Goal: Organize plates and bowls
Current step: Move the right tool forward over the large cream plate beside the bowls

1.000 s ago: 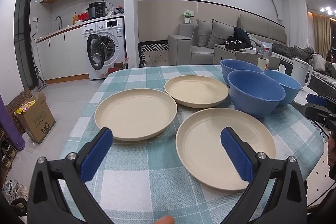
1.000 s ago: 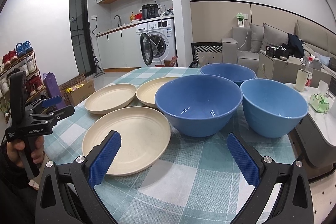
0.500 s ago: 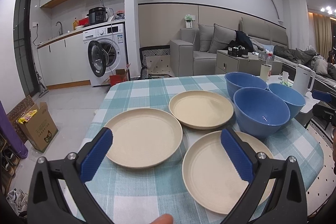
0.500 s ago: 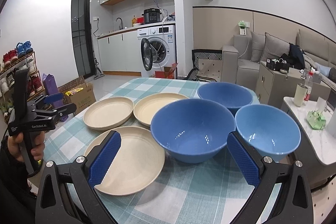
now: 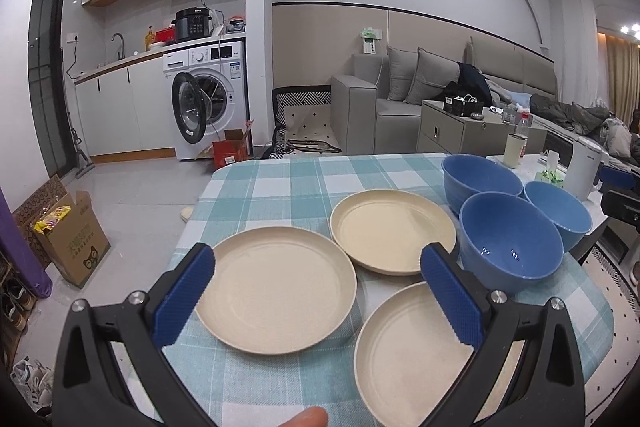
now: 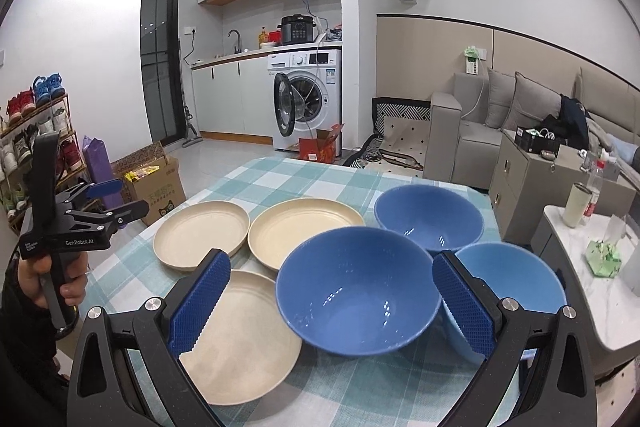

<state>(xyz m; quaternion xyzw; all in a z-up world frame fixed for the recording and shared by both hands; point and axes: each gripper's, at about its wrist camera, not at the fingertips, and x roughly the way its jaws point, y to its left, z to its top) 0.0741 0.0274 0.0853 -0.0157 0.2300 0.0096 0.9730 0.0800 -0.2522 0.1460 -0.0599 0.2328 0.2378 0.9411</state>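
Three cream plates and three blue bowls sit on a teal checked tablecloth (image 5: 288, 187). In the left wrist view: left plate (image 5: 276, 291), far plate (image 5: 392, 231), near plate (image 5: 408, 351), near bowl (image 5: 508, 247), far bowl (image 5: 480, 179), right bowl (image 5: 560, 211). My left gripper (image 5: 316, 295) is open and empty, held above the plates. In the right wrist view my right gripper (image 6: 328, 303) is open and empty, above the near bowl (image 6: 356, 291), with the near plate (image 6: 244, 335) on the left. The left gripper (image 6: 100, 199) shows at the left there.
A white side table (image 6: 592, 267) with a cup and a bottle stands right of the table. A cardboard box (image 5: 68, 239) is on the floor at the left. A washing machine (image 5: 208, 99) and a sofa (image 5: 400, 99) are behind.
Both grippers have risen and pulled back from the table, so the plates and bowls look smaller and lower in both views. Nothing on the table has moved.
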